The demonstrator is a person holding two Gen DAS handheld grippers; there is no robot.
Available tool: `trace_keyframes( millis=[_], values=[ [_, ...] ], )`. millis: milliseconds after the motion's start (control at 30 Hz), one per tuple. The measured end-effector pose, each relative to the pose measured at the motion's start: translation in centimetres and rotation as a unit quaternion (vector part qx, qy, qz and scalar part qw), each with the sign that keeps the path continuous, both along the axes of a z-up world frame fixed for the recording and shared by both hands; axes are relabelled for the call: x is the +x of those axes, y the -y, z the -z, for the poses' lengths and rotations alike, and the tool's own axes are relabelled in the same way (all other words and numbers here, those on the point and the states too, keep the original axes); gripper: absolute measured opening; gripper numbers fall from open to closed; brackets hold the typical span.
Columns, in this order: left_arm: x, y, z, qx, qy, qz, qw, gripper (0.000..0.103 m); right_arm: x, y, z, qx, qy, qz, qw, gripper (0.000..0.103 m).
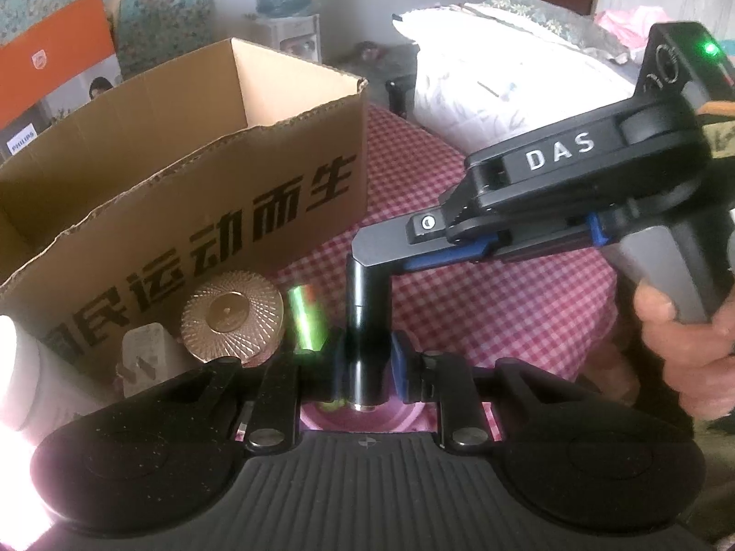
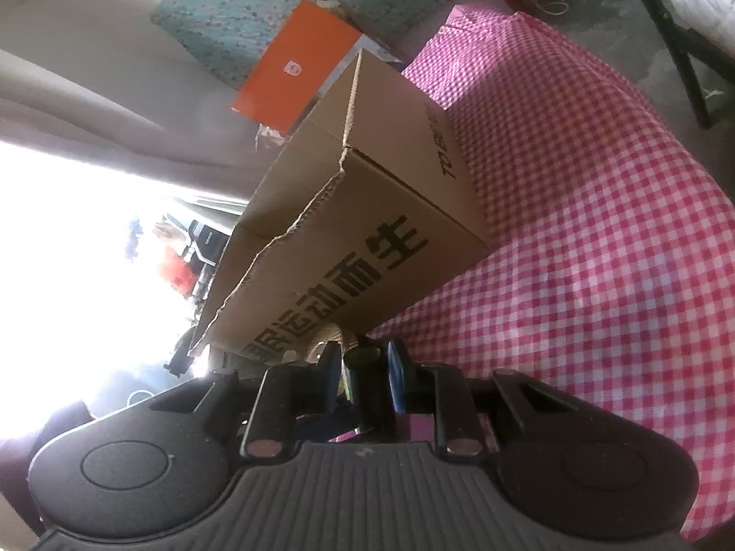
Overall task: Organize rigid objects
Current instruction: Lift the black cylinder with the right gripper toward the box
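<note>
Both the left gripper (image 1: 363,362) and the right gripper (image 2: 363,367) are clenched on one black cylinder (image 1: 365,321). The cardboard box (image 1: 193,193) looks empty; the gold disc (image 1: 231,317) and the green tube (image 1: 305,321) wait outside.

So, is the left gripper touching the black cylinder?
Touching: left wrist view shows the left gripper closed, pads against the black cylinder on both sides.

The cardboard box (image 1: 193,183) runs off the left edge of the left wrist view, its printed line cut mid-character. A white container (image 1: 18,376) at the near left is washed out by glare. In the right wrist view, a ridged round object (image 2: 328,337) shows only partly behind the gripper fingers; overexposed window light erases the left side.
</note>
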State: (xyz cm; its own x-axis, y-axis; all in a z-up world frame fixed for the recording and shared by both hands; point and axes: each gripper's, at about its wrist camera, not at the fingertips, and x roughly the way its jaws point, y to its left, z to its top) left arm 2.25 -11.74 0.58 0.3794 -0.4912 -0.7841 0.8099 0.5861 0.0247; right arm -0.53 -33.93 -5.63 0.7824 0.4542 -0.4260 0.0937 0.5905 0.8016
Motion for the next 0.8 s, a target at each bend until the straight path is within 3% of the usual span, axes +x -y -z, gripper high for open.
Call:
trace_keyframes(
  millis=[800],
  values=[
    [0.5,0.7,1.3,0.006,-0.017,-0.008,0.9998,0.021,1.5,-0.7,2.6,0.029,-0.037,-0.004,0.999,0.026]
  ],
)
